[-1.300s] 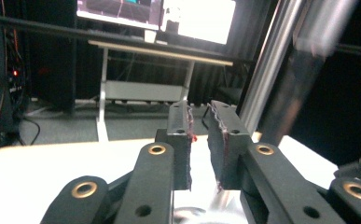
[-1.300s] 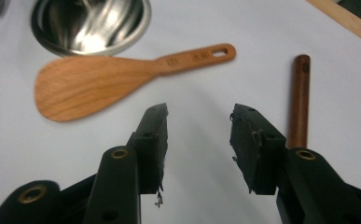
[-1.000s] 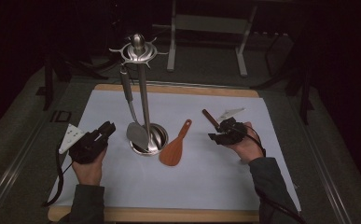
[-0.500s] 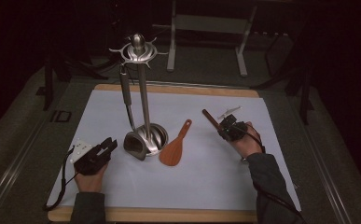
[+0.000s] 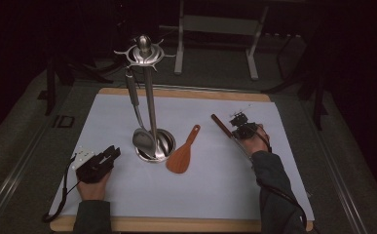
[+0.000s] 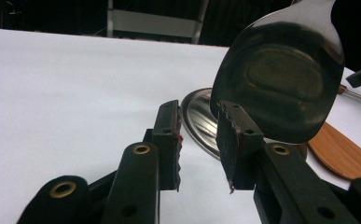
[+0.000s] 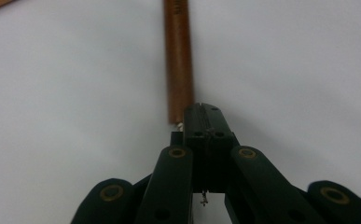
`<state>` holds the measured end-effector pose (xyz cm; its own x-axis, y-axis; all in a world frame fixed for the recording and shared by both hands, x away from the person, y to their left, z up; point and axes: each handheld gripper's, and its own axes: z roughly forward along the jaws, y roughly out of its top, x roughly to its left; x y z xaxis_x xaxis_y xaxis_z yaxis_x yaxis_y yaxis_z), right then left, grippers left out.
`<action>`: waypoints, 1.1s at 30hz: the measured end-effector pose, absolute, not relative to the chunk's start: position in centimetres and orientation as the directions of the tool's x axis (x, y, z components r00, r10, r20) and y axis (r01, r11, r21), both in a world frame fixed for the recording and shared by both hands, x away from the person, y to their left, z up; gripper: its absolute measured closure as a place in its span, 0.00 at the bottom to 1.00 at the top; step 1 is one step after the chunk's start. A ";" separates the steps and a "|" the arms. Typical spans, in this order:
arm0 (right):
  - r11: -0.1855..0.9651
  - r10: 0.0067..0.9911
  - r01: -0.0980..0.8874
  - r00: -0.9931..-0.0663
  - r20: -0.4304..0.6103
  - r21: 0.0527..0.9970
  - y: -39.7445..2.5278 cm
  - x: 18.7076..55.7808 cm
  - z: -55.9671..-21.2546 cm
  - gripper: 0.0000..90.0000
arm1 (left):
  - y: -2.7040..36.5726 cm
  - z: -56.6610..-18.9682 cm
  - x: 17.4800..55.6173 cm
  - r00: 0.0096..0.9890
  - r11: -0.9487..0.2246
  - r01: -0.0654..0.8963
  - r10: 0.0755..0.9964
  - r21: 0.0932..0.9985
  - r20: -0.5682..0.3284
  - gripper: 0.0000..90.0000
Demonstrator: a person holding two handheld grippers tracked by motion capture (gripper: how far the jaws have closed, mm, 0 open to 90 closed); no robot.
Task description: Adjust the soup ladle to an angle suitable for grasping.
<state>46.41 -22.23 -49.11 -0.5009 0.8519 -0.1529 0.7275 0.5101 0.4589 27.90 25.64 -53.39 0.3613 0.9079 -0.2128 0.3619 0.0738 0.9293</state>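
Note:
A steel utensil stand [image 5: 150, 102] rises mid-table, and a steel ladle [image 5: 142, 140] hangs from its top ring, bowl down by the base. My left gripper [image 5: 113, 153] rests open on the white mat, left of and nearer than the stand. In the left gripper view its jaws [image 6: 199, 119] are parted with nothing between them, and the ladle bowl [image 6: 281, 79] hangs just beyond. A utensil with a brown wooden handle [image 5: 220, 126] lies at the right. My right gripper [image 5: 238, 120] is shut [image 7: 205, 109] at the handle's [image 7: 178, 60] near end, over the thin metal shaft.
A wooden spatula [image 5: 181, 158] lies flat just right of the stand's round base [image 6: 194, 107]. The white mat [image 5: 215, 190] covers a wooden board. Dark frames and legs stand beyond the table's far edge.
My left gripper has drawn back toward the person, away from the stand and ladle. My right gripper has shifted slightly forward along the wooden-handled utensil.

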 end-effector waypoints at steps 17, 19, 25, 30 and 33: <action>0.491 0.856 0.740 -0.508 -0.097 0.460 -22.0 48.0 -50.8 1.00 | 25.6 -53.6 27.9 0.360 0.079 0.369 0.906 0.926 -0.221 0.77; 0.514 0.841 0.724 -0.532 -0.102 0.460 -21.8 47.7 -50.8 1.00 | 25.7 -53.6 28.0 0.362 0.079 0.370 0.906 0.926 -0.222 0.78; 0.606 0.779 0.670 -0.610 -0.148 0.429 -21.0 46.4 -50.7 1.00 | 25.7 -53.6 27.9 0.362 0.081 0.371 0.904 0.925 -0.225 0.78; 0.655 0.739 0.637 -0.652 -0.168 0.406 -20.7 45.1 -50.7 1.00 | 25.7 -53.6 28.0 0.362 0.083 0.373 0.904 0.924 -0.227 0.77; 0.670 0.727 0.625 -0.663 -0.181 0.401 -20.6 44.4 -50.7 1.00 | 25.7 -53.6 28.0 0.362 0.084 0.373 0.904 0.924 -0.228 0.77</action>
